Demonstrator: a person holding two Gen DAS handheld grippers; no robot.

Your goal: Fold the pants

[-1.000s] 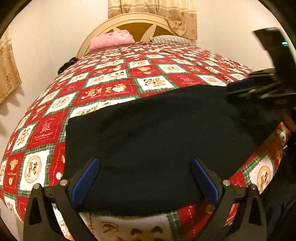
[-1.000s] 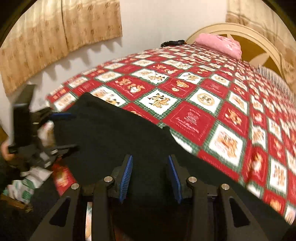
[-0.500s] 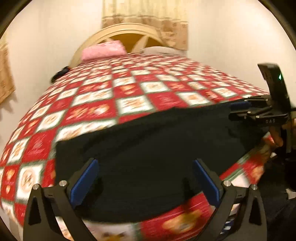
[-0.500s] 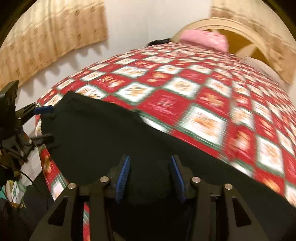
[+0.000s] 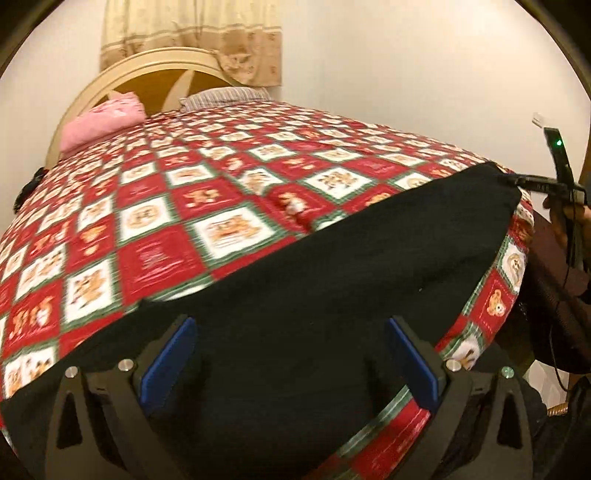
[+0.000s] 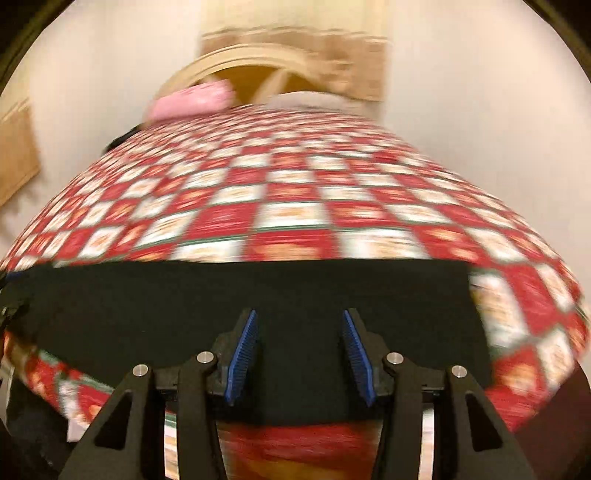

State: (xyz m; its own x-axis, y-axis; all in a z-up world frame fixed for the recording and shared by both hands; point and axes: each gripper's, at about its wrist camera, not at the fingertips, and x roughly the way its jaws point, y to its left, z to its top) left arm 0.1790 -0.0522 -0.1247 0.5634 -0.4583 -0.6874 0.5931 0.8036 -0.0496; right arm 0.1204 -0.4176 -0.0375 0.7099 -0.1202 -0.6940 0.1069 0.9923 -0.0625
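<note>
Cream walls and a beige curtain (image 5: 192, 33) back the bed (image 5: 229, 192), whose red, white and green checked quilt runs up to a pale arched headboard (image 5: 122, 70).

I hold my left tool (image 5: 291, 363) with its blue pads spread wide, low over the near edge of the bed, and nothing is pinched between them. Under and between the fingers lie the black pants (image 5: 332, 280), spread flat in a long band along the foot of the bed.

My right tool (image 6: 300, 356) has just been opening; its pads now stand partly apart over the same black cloth, and I have no hold on it. In the right wrist view the pants stretch straight across the quilt from the left border to a square end at the right. That view is blurred.

In the left wrist view my right tool shows at the far right end of the pants, by their corner, though I cannot tell whether it touches them.

Farther up the bed a pink pillow (image 5: 101, 123) and a striped pillow (image 5: 225, 96) rest against the headboard.
</note>
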